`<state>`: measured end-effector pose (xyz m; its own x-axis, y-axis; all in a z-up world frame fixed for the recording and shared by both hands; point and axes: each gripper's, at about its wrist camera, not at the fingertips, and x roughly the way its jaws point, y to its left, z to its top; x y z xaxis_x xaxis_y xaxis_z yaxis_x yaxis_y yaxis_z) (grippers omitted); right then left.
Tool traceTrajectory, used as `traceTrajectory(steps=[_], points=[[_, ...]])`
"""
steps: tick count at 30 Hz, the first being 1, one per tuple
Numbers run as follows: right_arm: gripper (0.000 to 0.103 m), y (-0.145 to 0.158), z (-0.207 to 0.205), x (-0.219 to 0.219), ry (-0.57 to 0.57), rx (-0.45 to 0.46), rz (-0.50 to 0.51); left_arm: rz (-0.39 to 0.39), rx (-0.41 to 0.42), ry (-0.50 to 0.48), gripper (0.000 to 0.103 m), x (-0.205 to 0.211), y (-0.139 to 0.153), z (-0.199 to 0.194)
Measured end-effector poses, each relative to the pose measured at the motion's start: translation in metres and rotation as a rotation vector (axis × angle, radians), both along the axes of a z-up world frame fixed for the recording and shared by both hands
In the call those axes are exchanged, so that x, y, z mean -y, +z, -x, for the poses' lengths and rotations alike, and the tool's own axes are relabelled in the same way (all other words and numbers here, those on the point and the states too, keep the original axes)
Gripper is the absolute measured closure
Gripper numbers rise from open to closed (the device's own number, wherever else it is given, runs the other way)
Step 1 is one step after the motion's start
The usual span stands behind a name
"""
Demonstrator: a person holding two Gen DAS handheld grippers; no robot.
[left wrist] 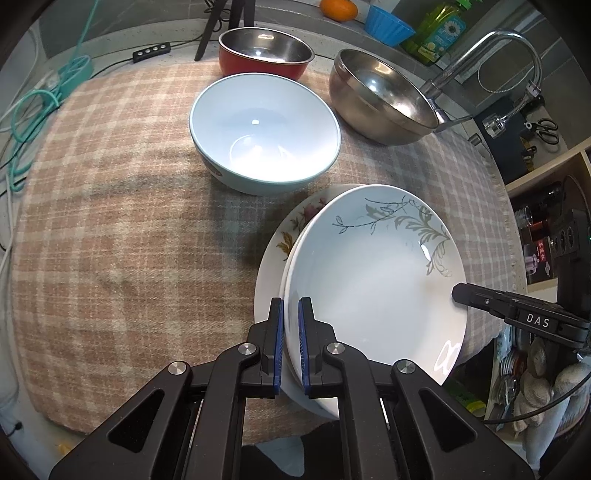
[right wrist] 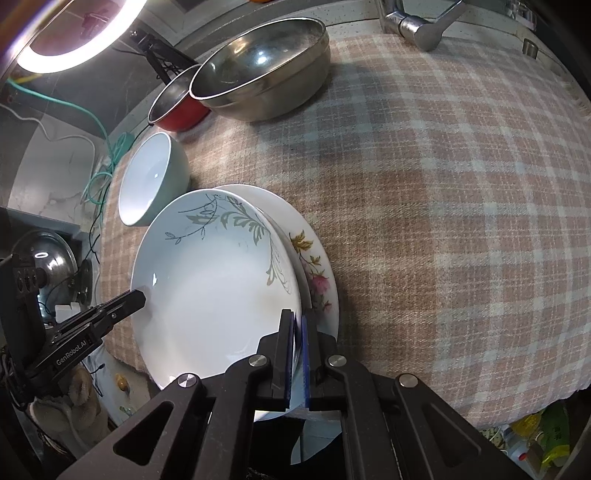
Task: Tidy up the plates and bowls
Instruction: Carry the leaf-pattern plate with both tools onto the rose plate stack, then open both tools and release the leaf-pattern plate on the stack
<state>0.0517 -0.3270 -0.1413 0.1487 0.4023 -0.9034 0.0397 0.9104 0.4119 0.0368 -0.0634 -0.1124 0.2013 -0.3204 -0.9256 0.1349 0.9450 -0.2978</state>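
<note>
Where the left wrist camera looks down, the left gripper [left wrist: 291, 306] has its blue pads clamped on the near rim of the grey-leaf plate [left wrist: 373, 280]; this plate lies tilted on the floral plate [left wrist: 275, 240], whose rim shows only to the left; both sit near the front edge of the checked cloth [left wrist: 122, 206]; at the plate's right edge the right gripper [left wrist: 458, 293] reaches in as a dark tip; beyond stand the pale blue bowl [left wrist: 264, 133], the red bowl [left wrist: 266, 51] and the steel bowl [left wrist: 380, 99]; only this view shows the faucet [left wrist: 517, 48], the orange [left wrist: 338, 8] and the blue cup [left wrist: 386, 24].

From the right wrist camera, the right gripper [right wrist: 298, 317] is closed narrow on the opposite rim of the grey-leaf plate [right wrist: 218, 284]; the floral plate [right wrist: 314, 266] shows its pink and yellow blooms to the right here; the left gripper [right wrist: 138, 295] touches the plate's left edge; the pale blue bowl [right wrist: 151, 181] stands just beside the plates; the steel bowl [right wrist: 266, 74] partly hides the red bowl [right wrist: 177, 107]; the ring light [right wrist: 74, 40] appears only here; the checked cloth [right wrist: 461, 206] stretches bare to the right.
</note>
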Motion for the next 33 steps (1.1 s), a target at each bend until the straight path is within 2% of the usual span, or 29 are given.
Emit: traceTrajectory(steps=[17,20,22,25,33], points=[[0.093,0.004,0.003,0.003,-0.003,0.047,0.035,0.019,0.027,-0.008,0.097,-0.006,0.007,0.002],[0.087,0.009,0.005,0.009,-0.021,0.070,0.036,0.023,0.032,-0.006,0.096,-0.011,0.010,0.002],[0.077,0.013,0.006,0.014,-0.043,0.093,0.033,0.030,0.040,0.006,0.096,-0.017,0.014,0.002],[0.067,0.020,0.009,0.022,-0.084,0.129,0.016,0.035,0.053,0.026,0.096,-0.026,0.020,0.003],[0.067,0.027,0.013,0.040,-0.183,0.176,-0.029,0.051,0.083,0.050,0.096,-0.042,0.034,-0.003]])
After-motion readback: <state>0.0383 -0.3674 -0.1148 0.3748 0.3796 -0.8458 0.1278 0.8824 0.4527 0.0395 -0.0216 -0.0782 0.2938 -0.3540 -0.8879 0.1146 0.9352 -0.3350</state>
